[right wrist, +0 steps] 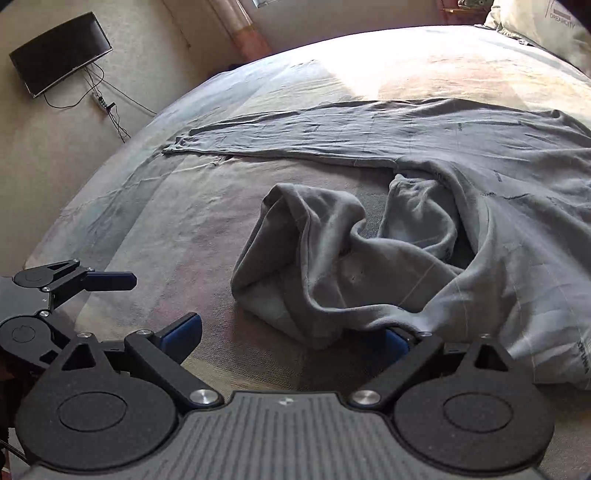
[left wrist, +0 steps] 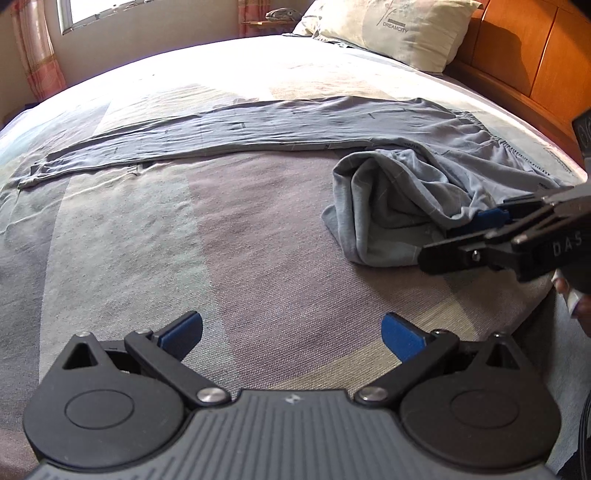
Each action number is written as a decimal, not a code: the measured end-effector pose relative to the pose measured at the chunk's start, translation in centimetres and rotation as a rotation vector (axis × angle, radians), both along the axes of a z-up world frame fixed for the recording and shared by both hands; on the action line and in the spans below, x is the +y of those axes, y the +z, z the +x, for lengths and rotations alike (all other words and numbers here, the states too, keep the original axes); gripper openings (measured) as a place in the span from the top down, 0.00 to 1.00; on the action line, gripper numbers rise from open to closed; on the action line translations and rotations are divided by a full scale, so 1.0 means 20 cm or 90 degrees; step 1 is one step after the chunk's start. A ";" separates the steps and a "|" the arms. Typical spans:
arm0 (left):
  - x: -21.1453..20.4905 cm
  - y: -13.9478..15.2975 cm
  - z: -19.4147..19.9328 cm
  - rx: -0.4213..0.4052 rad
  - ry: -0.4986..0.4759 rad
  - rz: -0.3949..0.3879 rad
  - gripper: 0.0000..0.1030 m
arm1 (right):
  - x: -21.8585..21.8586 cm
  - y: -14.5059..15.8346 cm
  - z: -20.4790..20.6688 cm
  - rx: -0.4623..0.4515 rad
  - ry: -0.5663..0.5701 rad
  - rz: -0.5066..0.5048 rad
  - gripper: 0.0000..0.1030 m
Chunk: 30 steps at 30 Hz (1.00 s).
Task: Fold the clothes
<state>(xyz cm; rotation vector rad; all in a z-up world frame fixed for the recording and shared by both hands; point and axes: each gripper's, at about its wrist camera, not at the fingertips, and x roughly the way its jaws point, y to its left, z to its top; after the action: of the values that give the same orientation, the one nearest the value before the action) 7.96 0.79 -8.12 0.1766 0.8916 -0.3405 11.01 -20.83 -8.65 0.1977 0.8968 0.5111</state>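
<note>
Grey trousers [left wrist: 258, 125] lie on the bedspread [left wrist: 240, 240]. One leg is stretched flat to the left, with the waistband [left wrist: 498, 147] at the right. The other leg [right wrist: 314, 258] is bunched in a heap near the bed's front edge. My right gripper [right wrist: 291, 328] stands open at the foot of that heap; a fold of cloth drapes over its right finger, and nothing is pinched. It also shows in the left wrist view as the right gripper [left wrist: 454, 240]. My left gripper [left wrist: 291, 325] is open over bare bedspread, left of the heap. One of its fingers [right wrist: 110, 276] shows in the right wrist view.
A pillow [left wrist: 399, 29] and a wooden headboard [left wrist: 524, 55] are at the far right. A window and pink curtain [left wrist: 37, 55] are beyond the bed. A screen [right wrist: 59, 51] with cables hangs on the wall. A person's hand [left wrist: 576, 302] holds the right gripper.
</note>
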 end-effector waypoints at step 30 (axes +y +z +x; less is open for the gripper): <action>-0.02 0.04 -0.05 0.017 0.013 -0.012 0.01 | 0.04 0.11 0.20 -0.088 0.234 -0.088 0.00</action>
<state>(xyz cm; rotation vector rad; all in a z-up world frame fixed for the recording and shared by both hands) 6.89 0.47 -7.22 0.1462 0.9158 -0.3323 14.99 -20.04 -6.41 -0.1304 0.8327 0.7913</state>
